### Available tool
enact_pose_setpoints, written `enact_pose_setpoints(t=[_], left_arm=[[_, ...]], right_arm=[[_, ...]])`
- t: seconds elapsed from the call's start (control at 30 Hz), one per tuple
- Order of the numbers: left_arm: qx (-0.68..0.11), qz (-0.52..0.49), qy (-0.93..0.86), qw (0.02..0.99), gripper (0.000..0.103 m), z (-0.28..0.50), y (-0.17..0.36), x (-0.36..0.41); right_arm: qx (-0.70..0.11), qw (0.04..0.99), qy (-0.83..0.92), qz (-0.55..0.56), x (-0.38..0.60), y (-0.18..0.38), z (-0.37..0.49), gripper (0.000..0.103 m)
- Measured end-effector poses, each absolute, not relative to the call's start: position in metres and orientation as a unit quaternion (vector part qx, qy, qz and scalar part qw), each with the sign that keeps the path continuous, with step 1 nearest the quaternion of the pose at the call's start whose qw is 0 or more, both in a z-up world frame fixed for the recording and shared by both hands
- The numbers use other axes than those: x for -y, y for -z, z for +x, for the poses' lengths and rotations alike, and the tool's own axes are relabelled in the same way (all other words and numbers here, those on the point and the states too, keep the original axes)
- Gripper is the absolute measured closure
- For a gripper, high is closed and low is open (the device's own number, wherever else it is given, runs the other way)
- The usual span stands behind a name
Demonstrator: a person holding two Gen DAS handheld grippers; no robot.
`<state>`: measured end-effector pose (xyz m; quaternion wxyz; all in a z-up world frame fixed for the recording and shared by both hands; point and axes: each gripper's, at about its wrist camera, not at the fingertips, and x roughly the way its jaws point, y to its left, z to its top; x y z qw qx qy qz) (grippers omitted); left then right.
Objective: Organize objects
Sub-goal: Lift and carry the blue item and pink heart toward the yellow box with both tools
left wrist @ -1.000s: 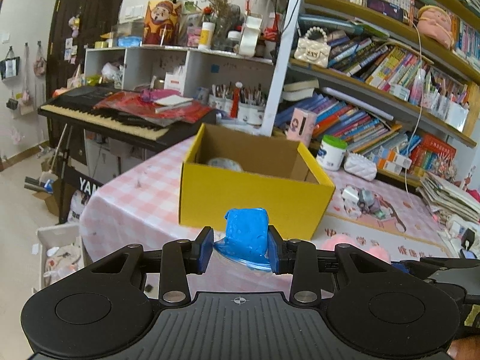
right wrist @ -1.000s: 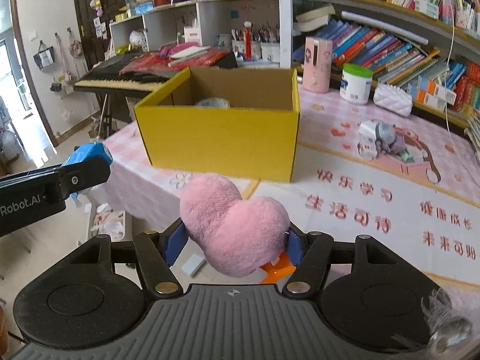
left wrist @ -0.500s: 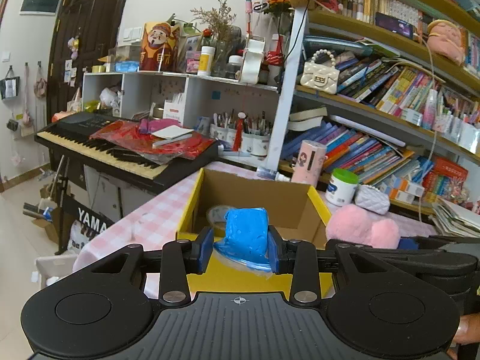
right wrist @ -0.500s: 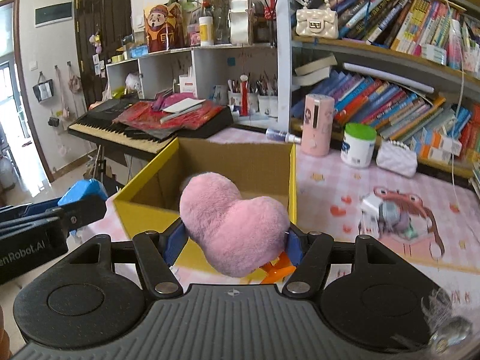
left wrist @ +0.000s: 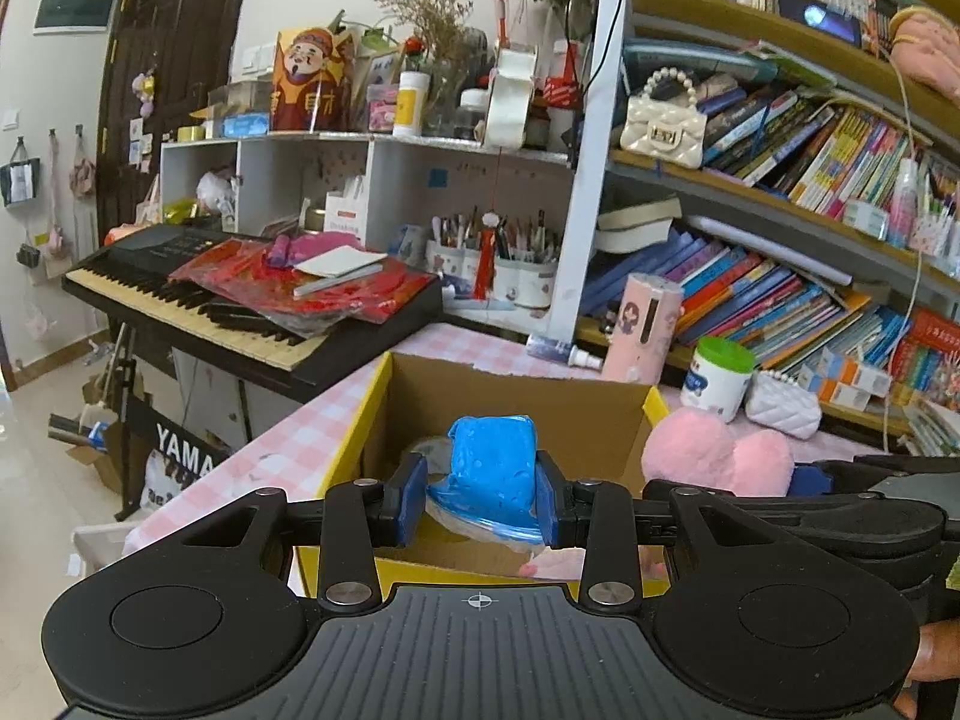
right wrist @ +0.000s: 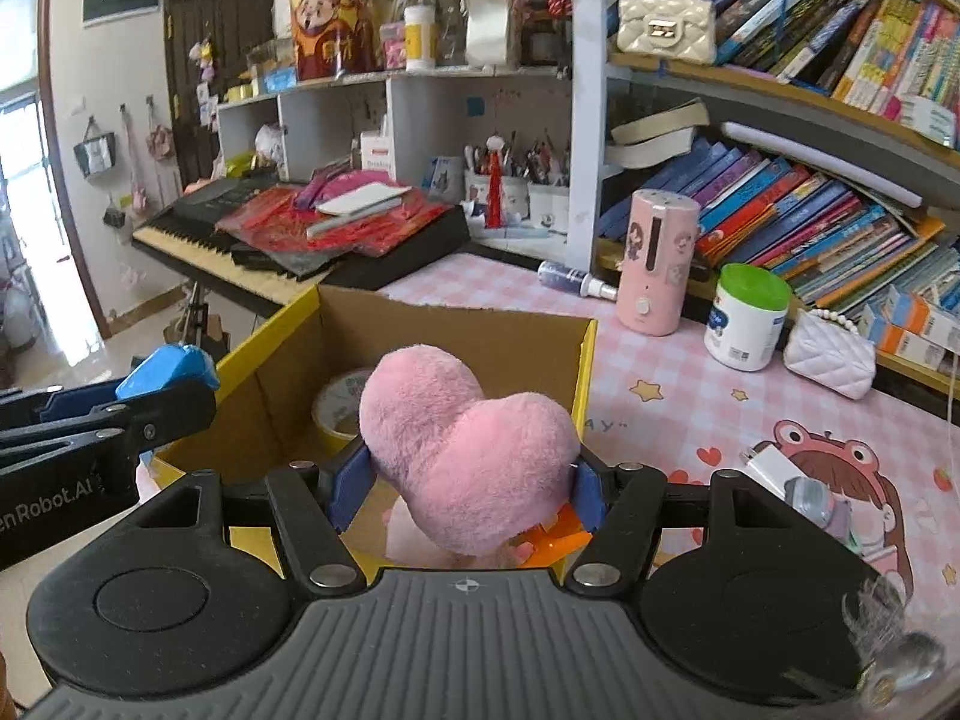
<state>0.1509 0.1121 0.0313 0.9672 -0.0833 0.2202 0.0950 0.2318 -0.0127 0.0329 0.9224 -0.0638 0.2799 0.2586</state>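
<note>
We carry two matching tools: the left gripper [left wrist: 480, 501] and right gripper [right wrist: 465, 483] are black plastic with blue finger pads [left wrist: 410, 501], silver screws, round recessed discs, a ribbed grey deck with a crosshair mark, and white "Robot.AI" lettering along one side.

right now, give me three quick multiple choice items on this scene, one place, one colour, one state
1. Where does the tape roll lie?
A. inside the yellow box
B. on the keyboard
C. on the bookshelf

2. What colour is the lid of the white jar?
A. red
B. green
C. black

3. What is the right gripper doing?
A. hanging open
B. shut on nothing
C. clamping the pink plush heart

Answers: 1 A, the roll sits on the box floor; 2 B, the lid is green; 3 C, the plush fills the gap between its fingers.
</note>
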Motion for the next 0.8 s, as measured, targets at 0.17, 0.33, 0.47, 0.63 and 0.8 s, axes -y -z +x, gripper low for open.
enact_pose_setpoints(t=[0.17,0.33,0.47,0.63,0.8], left_arm=[[-0.242,-0.073,-0.106,0.962,0.068,0.167,-0.019,-0.113],[-0.258,-0.069,-0.113,0.957,0.068,0.179,-0.011,-0.115],[-0.27,-0.064,-0.114,0.954,0.068,0.187,-0.004,-0.116],[-0.286,-0.062,-0.117,0.949,0.068,0.196,0.003,-0.117],[-0.298,-0.061,-0.121,0.945,0.068,0.2,0.01,-0.118]], right_arm=[[-0.287,0.913,-0.274,-0.094,0.003,-0.02,0.25,0.04],[-0.287,0.904,-0.292,-0.126,-0.008,-0.01,0.264,0.04],[-0.287,0.894,-0.307,-0.156,-0.017,-0.004,0.273,0.04],[-0.294,0.881,-0.322,-0.184,-0.026,0.003,0.282,0.04],[-0.304,0.869,-0.332,-0.204,-0.033,0.009,0.289,0.039]])
